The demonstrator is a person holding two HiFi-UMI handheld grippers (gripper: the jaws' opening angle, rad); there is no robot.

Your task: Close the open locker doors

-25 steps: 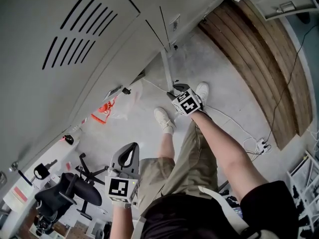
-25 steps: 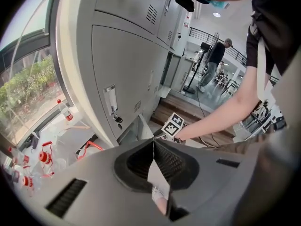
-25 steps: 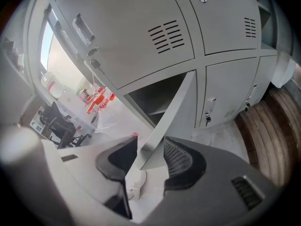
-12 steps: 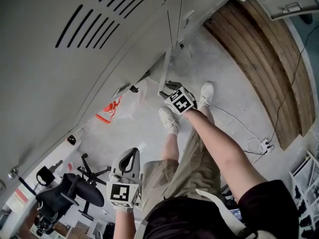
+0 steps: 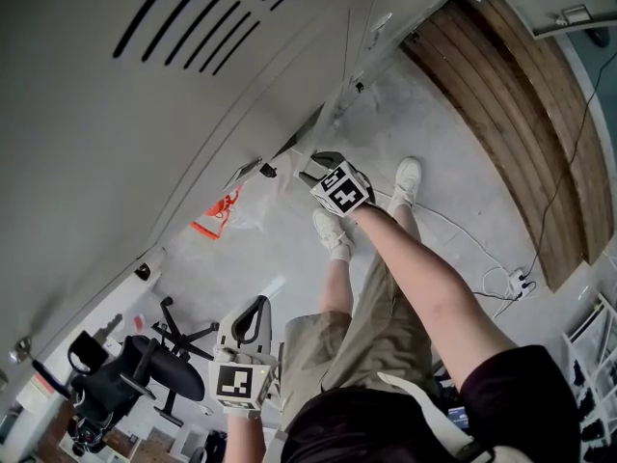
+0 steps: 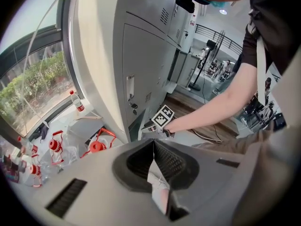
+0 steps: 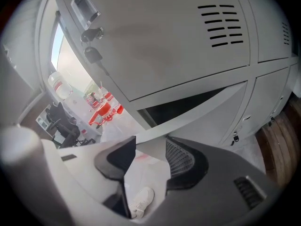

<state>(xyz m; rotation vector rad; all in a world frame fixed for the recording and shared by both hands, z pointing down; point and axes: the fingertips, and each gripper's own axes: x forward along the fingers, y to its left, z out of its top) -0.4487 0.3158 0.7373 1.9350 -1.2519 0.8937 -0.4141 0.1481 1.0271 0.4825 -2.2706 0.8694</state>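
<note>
A bank of grey lockers (image 5: 145,114) fills the upper left of the head view. Its low door (image 7: 211,108) stands slightly ajar, with a dark slit of locker interior above it. My right gripper (image 5: 308,169) is at that door's free edge (image 5: 310,145). Its jaws have just been opening, and the door's edge lies between the fingertips of the right gripper (image 7: 146,145). My left gripper (image 5: 258,303) hangs lower beside the person's leg. It is shut and empty, and the left gripper (image 6: 153,143) looks toward the right hand's marker cube (image 6: 162,117).
Keys (image 7: 91,51) hang from the vented upper door. A red-and-clear plastic bag (image 5: 217,215) lies at the lockers' foot. A wooden bench (image 5: 511,104) is at the right, a black office chair (image 5: 125,379) at the lower left, and cables with a power strip (image 5: 511,283) on the floor.
The low door swung from standing out from the lockers to nearly flat against them, with the right gripper moving left along with it. The left gripper drifted slightly down in the view.
</note>
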